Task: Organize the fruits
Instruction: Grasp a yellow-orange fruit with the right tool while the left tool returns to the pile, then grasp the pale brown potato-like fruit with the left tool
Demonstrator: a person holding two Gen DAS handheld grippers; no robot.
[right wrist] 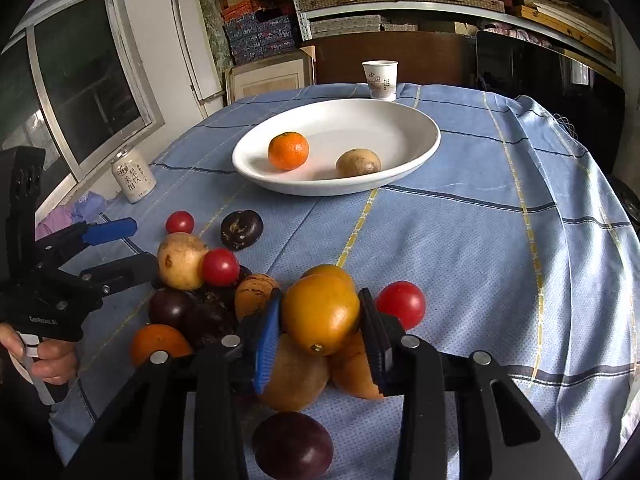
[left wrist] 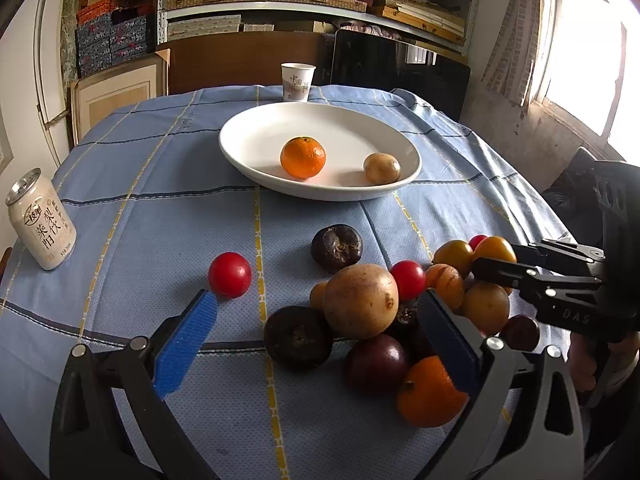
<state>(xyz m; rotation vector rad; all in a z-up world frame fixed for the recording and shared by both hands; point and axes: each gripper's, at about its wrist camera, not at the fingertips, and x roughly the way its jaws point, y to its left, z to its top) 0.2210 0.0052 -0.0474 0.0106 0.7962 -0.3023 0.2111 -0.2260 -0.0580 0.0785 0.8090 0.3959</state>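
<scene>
**Amber fruit caught between the right pads**

Amber-yellow and smooth, the round fruit [right wrist: 322, 314] sits at the near edge of the heap of mixed fruit [left wrist: 384, 312] on the blue checked tablecloth [right wrist: 460, 248]; the right gripper [right wrist: 322, 334] has it between its blue ribbed pads [right wrist: 267, 340], which appear to press both flanks, so I judge it gripped though not yet lifted; it lies touching a brown fruit [right wrist: 294, 376] beneath and close beside a small red tomato [right wrist: 401, 305].

To do this step well, the lift should probably go straight up before swinging toward the white oval ceramic plate [right wrist: 400, 120], since dragging sideways could scatter the neighbours; the plate already holds an orange mandarin [right wrist: 288, 151] and a tan round fruit [right wrist: 357, 163], leaving room at the far side.

The right gripper points downward at a slant over the heap; the left gripper [left wrist: 316, 340] hangs wide open at a similar slant, its pads either side of a large tan fruit [left wrist: 361, 301] without touching it; a hand [right wrist: 48, 356] holds its handle.
</scene>
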